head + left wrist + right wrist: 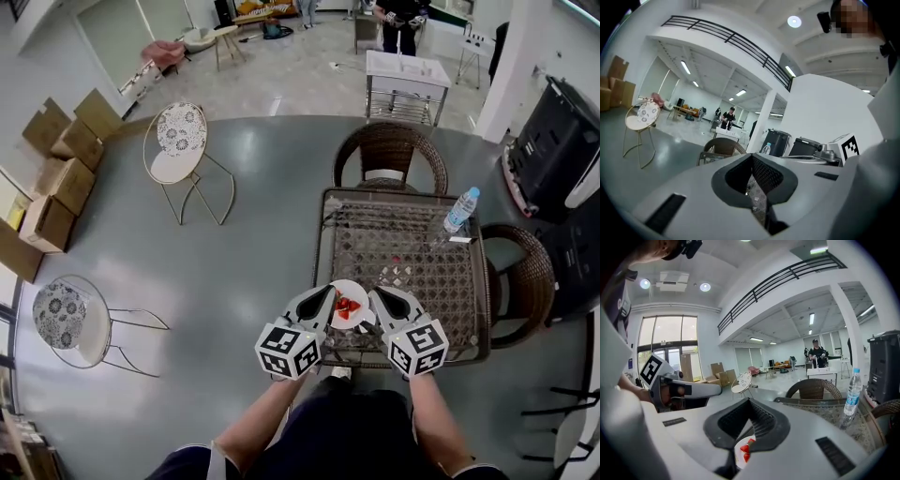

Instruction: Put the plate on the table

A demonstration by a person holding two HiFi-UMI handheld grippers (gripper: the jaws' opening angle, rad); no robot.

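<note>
The plate (352, 290), carrying red pieces (345, 307), is held at the near edge of the table (412, 253). It is pinched at its right rim by the right hand-held gripper (374, 298), and the left hand-held gripper (327, 294), jaws almost together, seems to pinch the left rim. It should be kept level, lowered on both sides together, and released only once it lies flat.

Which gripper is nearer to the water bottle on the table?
Right. The right gripper is at the plate's right side, with the water bottle farther out on the table to its right; the left gripper is across the plate, farther from it.
</note>
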